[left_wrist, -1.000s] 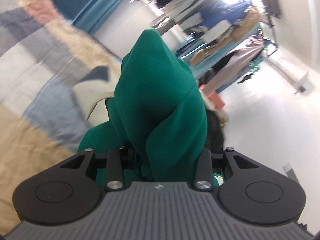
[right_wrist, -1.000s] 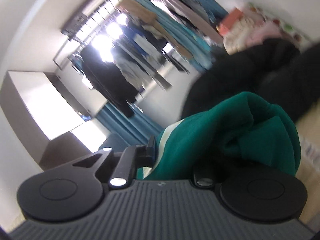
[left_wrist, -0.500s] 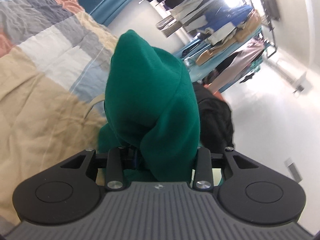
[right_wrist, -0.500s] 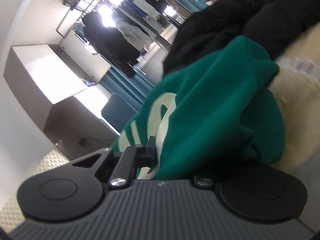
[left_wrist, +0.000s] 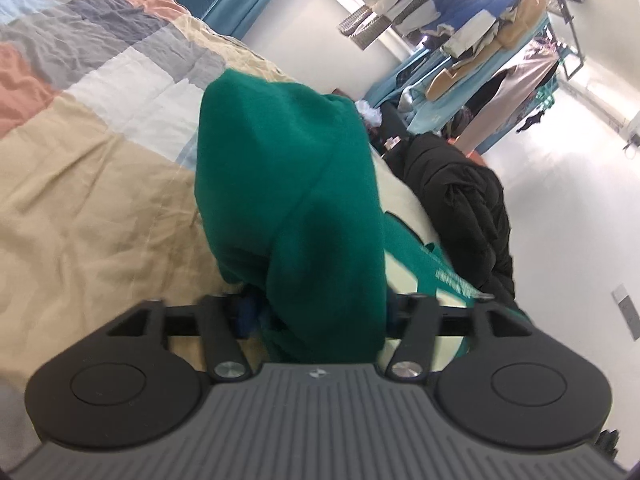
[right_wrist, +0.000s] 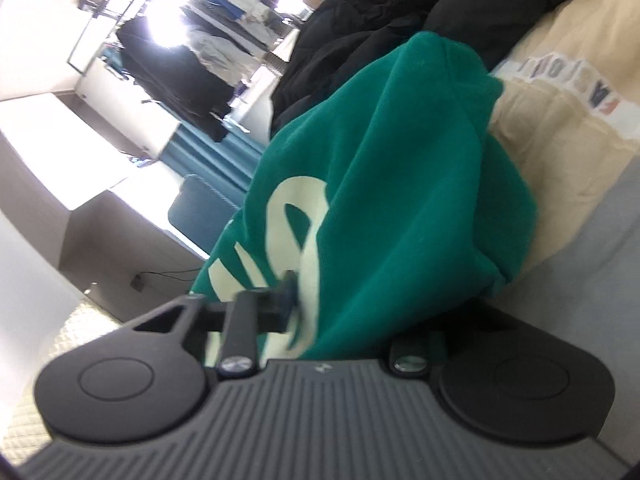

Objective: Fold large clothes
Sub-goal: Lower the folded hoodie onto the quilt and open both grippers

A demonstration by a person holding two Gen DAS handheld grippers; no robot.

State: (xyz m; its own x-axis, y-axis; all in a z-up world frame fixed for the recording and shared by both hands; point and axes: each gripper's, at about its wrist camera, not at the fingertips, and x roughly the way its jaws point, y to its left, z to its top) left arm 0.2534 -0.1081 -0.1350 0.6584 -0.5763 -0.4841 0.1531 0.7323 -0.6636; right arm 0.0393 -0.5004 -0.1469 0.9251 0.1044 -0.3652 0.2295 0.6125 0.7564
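Note:
A green sweatshirt (left_wrist: 288, 168) with cream lettering lies bunched on the patchwork quilt (left_wrist: 100, 140) of a bed. In the left wrist view a thick fold of it rises between the jaws of my left gripper (left_wrist: 320, 308). Those jaws are opening, with a gap showing at the left finger (left_wrist: 240, 308). In the right wrist view the same sweatshirt (right_wrist: 392, 168) drapes over my right gripper (right_wrist: 352, 308). Its jaws are opening too, the cloth still lies between them, and the right finger is hidden under the cloth.
A black jacket (left_wrist: 456, 200) is heaped on the bed just beyond the sweatshirt, also visible as the black jacket (right_wrist: 360, 20). A rack of hanging clothes (left_wrist: 480, 40) lines the far wall. Beige bedding (right_wrist: 560, 120) lies to the right, and a blue chair back (right_wrist: 200, 212) stands behind.
Both grippers have come down with the sweatshirt onto the bed. Since half a second ago both pairs of jaws have spread wider and the cloth has slumped.

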